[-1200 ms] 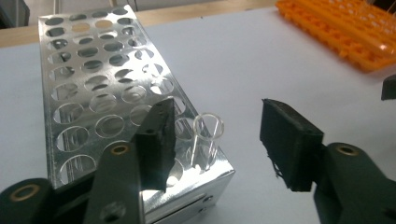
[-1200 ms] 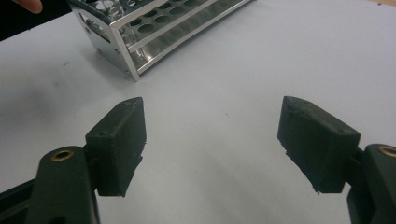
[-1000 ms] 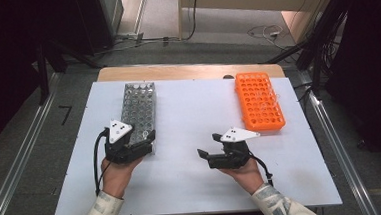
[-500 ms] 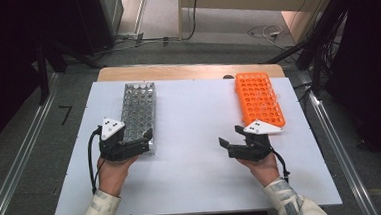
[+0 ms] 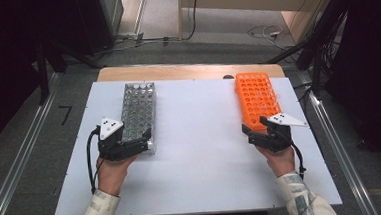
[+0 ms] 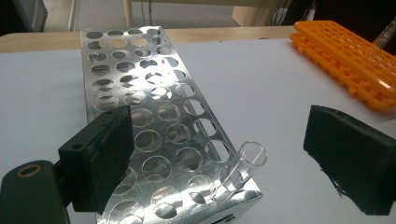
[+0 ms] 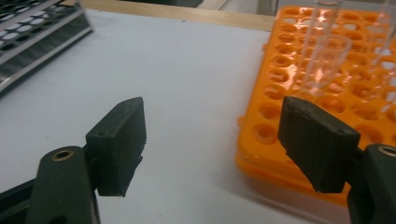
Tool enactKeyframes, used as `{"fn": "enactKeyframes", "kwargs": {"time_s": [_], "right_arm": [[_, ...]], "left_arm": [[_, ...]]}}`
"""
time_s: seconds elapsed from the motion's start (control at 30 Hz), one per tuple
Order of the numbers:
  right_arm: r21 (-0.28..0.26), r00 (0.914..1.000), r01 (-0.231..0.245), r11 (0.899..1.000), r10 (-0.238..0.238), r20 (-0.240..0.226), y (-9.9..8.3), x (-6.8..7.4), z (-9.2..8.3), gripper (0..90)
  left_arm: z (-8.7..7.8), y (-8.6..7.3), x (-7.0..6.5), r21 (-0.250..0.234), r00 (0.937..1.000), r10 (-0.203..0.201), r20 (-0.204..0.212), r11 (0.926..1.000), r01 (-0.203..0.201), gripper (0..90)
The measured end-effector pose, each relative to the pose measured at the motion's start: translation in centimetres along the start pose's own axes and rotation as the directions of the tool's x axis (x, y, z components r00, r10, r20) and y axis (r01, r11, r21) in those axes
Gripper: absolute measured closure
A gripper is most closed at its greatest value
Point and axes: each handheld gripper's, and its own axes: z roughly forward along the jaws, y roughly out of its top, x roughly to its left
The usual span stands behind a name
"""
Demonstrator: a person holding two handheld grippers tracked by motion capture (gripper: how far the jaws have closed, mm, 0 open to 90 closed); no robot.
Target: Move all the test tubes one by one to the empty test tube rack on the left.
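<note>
High view: on a white rectangular table [image 5: 201,152], a perforated silver metal tube rack [image 5: 138,110] sits well apart from an orange plastic tube rack [image 5: 255,96]. Left gripper [image 6: 233,158], jaws just opened wide and holding nothing, brackets a clear glass test tube [image 6: 240,168] leaning in the metal rack's near corner hole. Right gripper [image 7: 224,149], equally wide and empty, nears clear tubes [image 7: 324,60] standing in the orange rack. A careless withdrawal could clip the tilted tube and tip it out.
</note>
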Motion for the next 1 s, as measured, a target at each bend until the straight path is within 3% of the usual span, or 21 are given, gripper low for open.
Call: {"fn": "enactKeyframes", "kwargs": {"time_s": [0.13,0.37,0.8,1.0], "right_arm": [[-0.005,0.9979,-0.024,1.0,0.024,0.06,0.4,-0.9,0.5,22.5],[0.007,0.9912,-0.013,1.0,0.012,0.131,0.4,-1.7,1.9,23.4],[-0.004,0.985,-0.061,0.998,0.061,0.162,0.3,-3.5,3.3,34.5],[0.002,0.9832,-0.058,0.998,0.057,0.173,0.1,-3.8,3.9,43.1]], "left_arm": [[0.0,0.0,0.1,-0.001,1.0,-0.004,-0.004,1.0,0.004,8.3],[0.0,0.0,0.0,0.0,1.0,-0.001,-0.009,1.0,0.001,8.3],[0.2,0.0,-0.1,0.004,1.0,0.004,-0.007,1.0,-0.004,8.4],[0.2,0.0,-0.2,0.008,1.0,0.008,-0.005,0.9999,-0.008,8.4]]}}
